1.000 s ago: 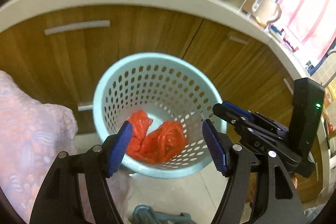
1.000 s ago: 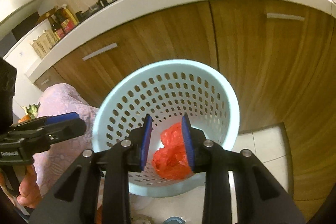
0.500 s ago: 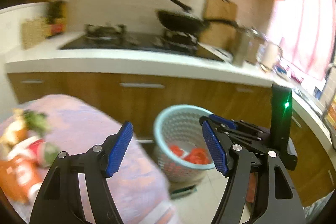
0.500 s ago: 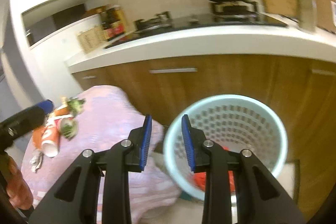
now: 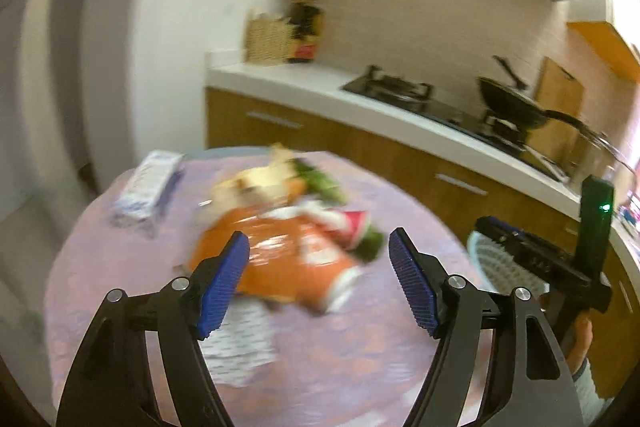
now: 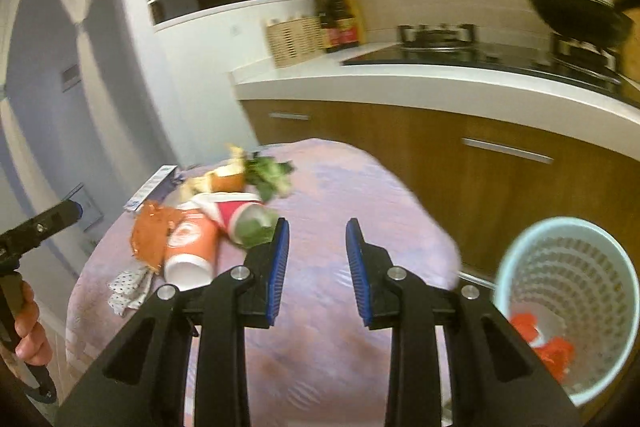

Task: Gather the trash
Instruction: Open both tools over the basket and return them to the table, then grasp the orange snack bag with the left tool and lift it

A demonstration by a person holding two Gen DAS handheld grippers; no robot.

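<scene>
Both cameras have swung away from the bin (image 6: 568,307), which filled both views a second ago, and now face the table (image 6: 340,347) with its pile of trash. The left gripper (image 5: 320,279) stays wide and empty above the table, its pads either side of an orange bag (image 5: 280,259) that lies flat on the cloth. The right gripper (image 6: 314,267) holds nothing; its gap, narrow a second ago, is now wider, though less than the left's. The left view is blurred: the bag, a red cup (image 5: 352,223), greens and a white box (image 5: 148,183) show only as smears, and the bin is a pale sliver behind the right gripper. The right view is sharper, showing an orange cup (image 6: 192,247) lying on its side beside the red cup, a dotted napkin (image 6: 128,287) near the table's edge, and red plastic (image 6: 548,347) in the bin on the floor, right of the table.
</scene>
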